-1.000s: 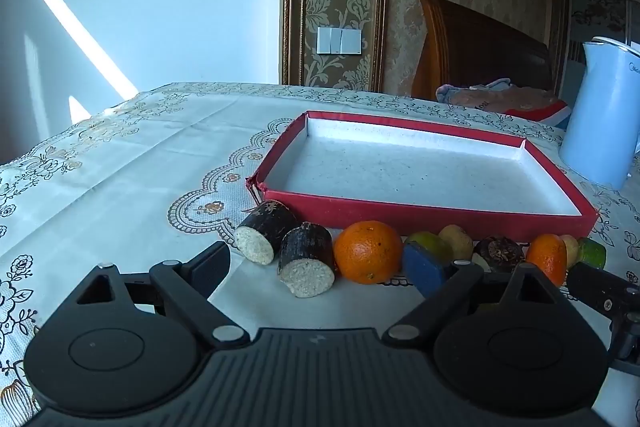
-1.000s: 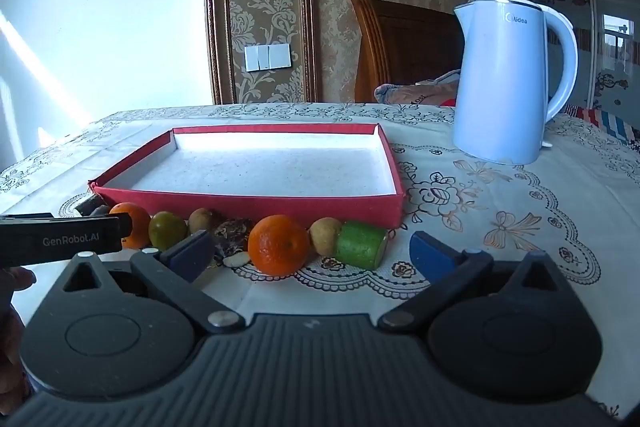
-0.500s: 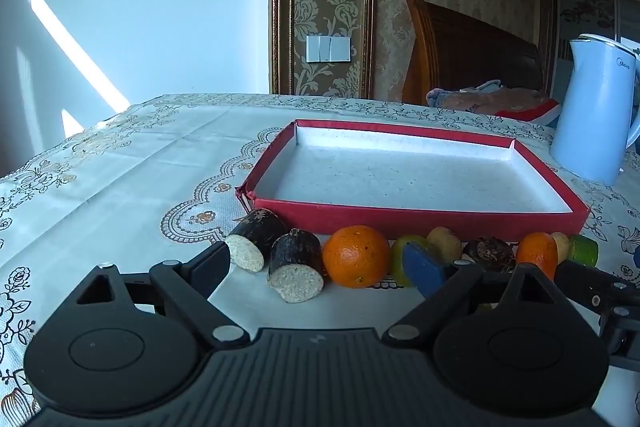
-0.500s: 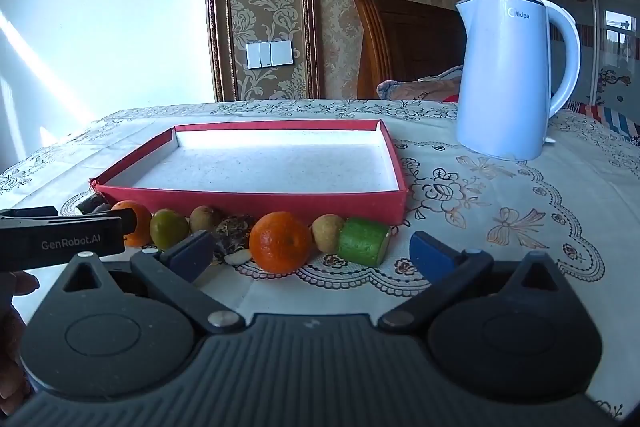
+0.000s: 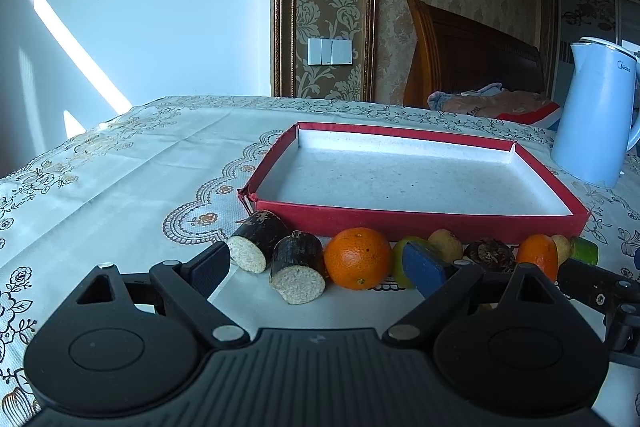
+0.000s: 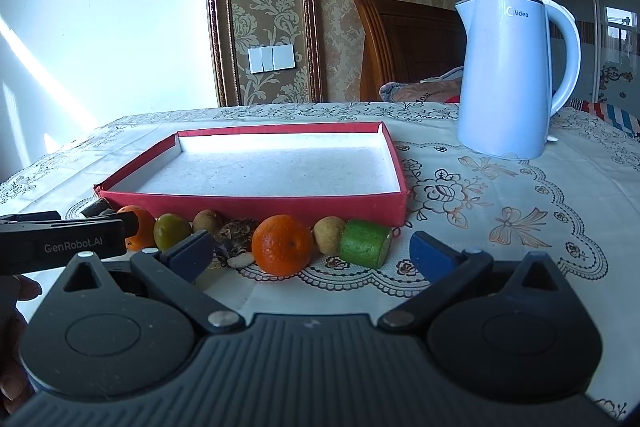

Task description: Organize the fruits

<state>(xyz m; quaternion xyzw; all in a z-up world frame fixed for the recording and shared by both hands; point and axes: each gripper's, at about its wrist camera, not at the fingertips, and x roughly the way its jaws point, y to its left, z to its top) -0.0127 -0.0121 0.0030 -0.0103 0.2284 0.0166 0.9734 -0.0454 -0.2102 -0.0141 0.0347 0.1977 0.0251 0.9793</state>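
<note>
A red tray (image 5: 420,223) with a white floor lies on the table; it also shows in the right wrist view (image 6: 256,203). A row of fruit lies along its near wall: two dark cut sugarcane pieces (image 5: 298,261), an orange (image 5: 357,257), a green fruit (image 6: 172,230), small brown fruits (image 6: 329,229), a second orange (image 6: 282,245) and a green cut piece (image 6: 365,243). My left gripper (image 5: 318,267) is open, just short of the cane pieces and first orange. My right gripper (image 6: 312,254) is open, just short of the second orange.
A pale blue electric kettle (image 6: 508,79) stands at the back right of the table. A wooden chair (image 6: 404,51) with cloth on it stands behind the table. The left gripper's body (image 6: 60,243) reaches into the right wrist view at left.
Both grippers have drawn back and risen slightly, so the tray and fruit row sit a little lower and farther in both views. Nothing was grasped.
</note>
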